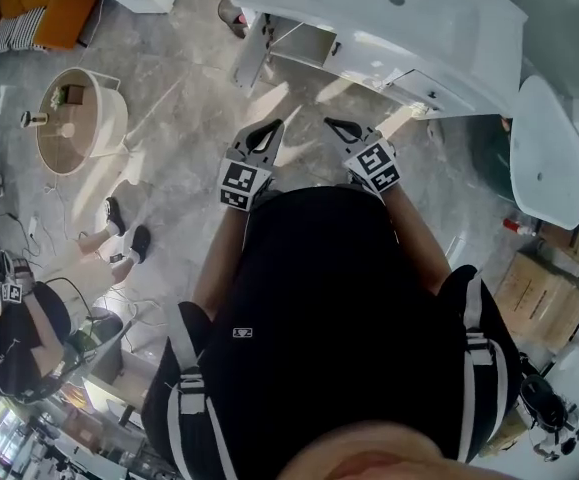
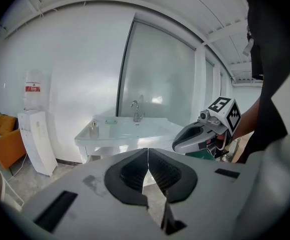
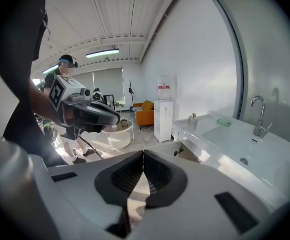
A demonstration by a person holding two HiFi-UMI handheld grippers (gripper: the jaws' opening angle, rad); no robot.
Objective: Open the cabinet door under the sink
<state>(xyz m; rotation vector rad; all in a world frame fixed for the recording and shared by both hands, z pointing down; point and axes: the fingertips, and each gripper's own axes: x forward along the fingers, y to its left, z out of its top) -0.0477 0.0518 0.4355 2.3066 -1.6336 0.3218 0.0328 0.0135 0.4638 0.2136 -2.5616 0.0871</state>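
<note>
Grey marbled floor [image 1: 184,88] fills the head view, with a white sink vanity [image 1: 449,38] running across the upper right of the frame. Beneath its basin the cabinet door [image 1: 249,58] stands swung outward at upper centre, and the compartment [image 1: 304,43] beside it is exposed. The person, dressed in black, holds both tools up in front of the chest, well apart from the vanity. The left gripper [image 1: 267,133] sits just left of centre; its own view shows its dark padded jaws pressed together with nothing between them. The right gripper [image 1: 341,128], just right of centre, likewise has its jaws closed and empty. A faucet [image 2: 136,110] and a small bottle [image 2: 93,129] stand on the sink top. A white water dispenser [image 2: 37,129] stands at the left of the left gripper view, with an orange sofa [image 1: 54,8] at the head view's upper left.
</note>
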